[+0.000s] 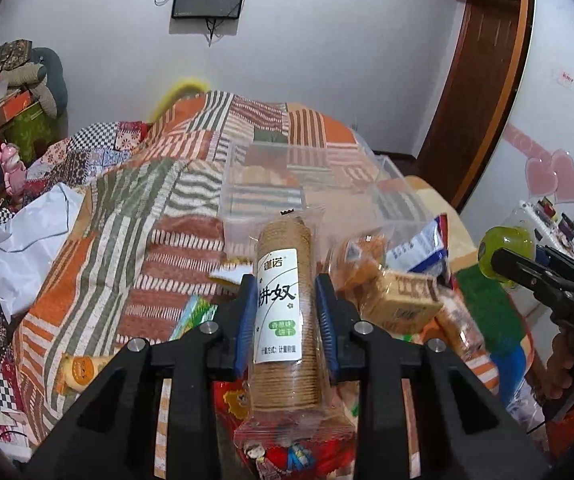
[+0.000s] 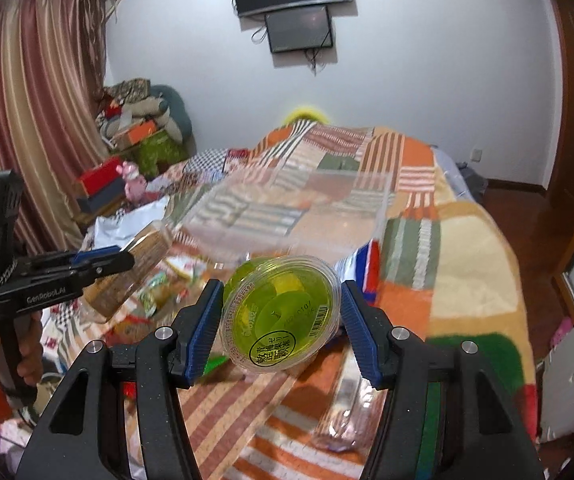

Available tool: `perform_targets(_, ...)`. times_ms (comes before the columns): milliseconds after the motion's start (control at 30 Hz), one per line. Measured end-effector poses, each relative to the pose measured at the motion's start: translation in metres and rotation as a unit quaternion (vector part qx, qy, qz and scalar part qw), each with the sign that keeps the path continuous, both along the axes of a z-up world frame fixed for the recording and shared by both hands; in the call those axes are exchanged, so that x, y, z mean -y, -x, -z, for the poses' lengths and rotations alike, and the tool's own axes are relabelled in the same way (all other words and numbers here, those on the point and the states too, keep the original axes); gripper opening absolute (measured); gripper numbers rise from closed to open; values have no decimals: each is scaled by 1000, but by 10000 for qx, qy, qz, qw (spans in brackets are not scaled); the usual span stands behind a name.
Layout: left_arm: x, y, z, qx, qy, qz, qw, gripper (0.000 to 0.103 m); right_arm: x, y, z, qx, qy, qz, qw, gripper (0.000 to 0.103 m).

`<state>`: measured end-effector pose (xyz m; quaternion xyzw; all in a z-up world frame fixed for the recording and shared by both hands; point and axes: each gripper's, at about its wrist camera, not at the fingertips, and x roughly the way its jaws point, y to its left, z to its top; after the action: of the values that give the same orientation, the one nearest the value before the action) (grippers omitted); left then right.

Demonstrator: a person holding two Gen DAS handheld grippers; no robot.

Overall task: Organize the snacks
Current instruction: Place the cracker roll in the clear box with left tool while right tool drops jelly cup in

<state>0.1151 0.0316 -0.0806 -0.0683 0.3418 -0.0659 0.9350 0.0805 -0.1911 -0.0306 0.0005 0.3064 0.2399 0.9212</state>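
My left gripper (image 1: 285,296) is shut on a clear-wrapped sleeve of round biscuits (image 1: 283,300) with a white label, held above the bed. It also shows at the left of the right wrist view (image 2: 133,258), with the biscuit sleeve (image 2: 135,268). My right gripper (image 2: 281,316) is shut on a green jelly cup (image 2: 279,316) with a clear lid, held above the quilt. The cup (image 1: 505,254) and right gripper (image 1: 499,264) show at the right of the left wrist view. A clear plastic bin (image 1: 287,188) stands on the bed ahead; it also shows in the right wrist view (image 2: 295,216).
A pile of snack packets (image 1: 399,280) lies on the patchwork quilt (image 1: 127,216) below the left gripper. A white bag (image 1: 27,240) lies at the left. Clutter and boxes (image 2: 135,128) stand by the curtain. A wooden door (image 1: 483,80) is at the right.
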Motion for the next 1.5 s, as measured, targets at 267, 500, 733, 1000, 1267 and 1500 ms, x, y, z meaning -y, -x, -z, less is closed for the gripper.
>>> perform_targets(267, 3, -19, -28, 263, 33, 20, 9996, 29, -1, -21, -16, 229, -58, 139, 9996, 56)
perform_targets(500, 8, -55, -42, 367, -17, -21, 9993, 29, -13, -44, -20, 306, 0, 165, 9994, 56)
perform_targets(733, 5, -96, -35, 204, 46, -110, 9997, 29, -22, -72, -9, 120, 67, 222, 9997, 56)
perform_targets(1000, -4, -145, -12, -217, 155, -207, 9994, 29, -26, -108, 8, -239, 224, 310, 9990, 56)
perform_targets(1267, 3, -180, 17, -562, 52, -94, 9984, 29, -38, -131, 26, -568, 586, 180, 9965, 56)
perform_targets(1500, 15, -188, 26, -614, -210, 25, 9979, 29, -46, -143, 40, -884, 680, -14, 9938, 56)
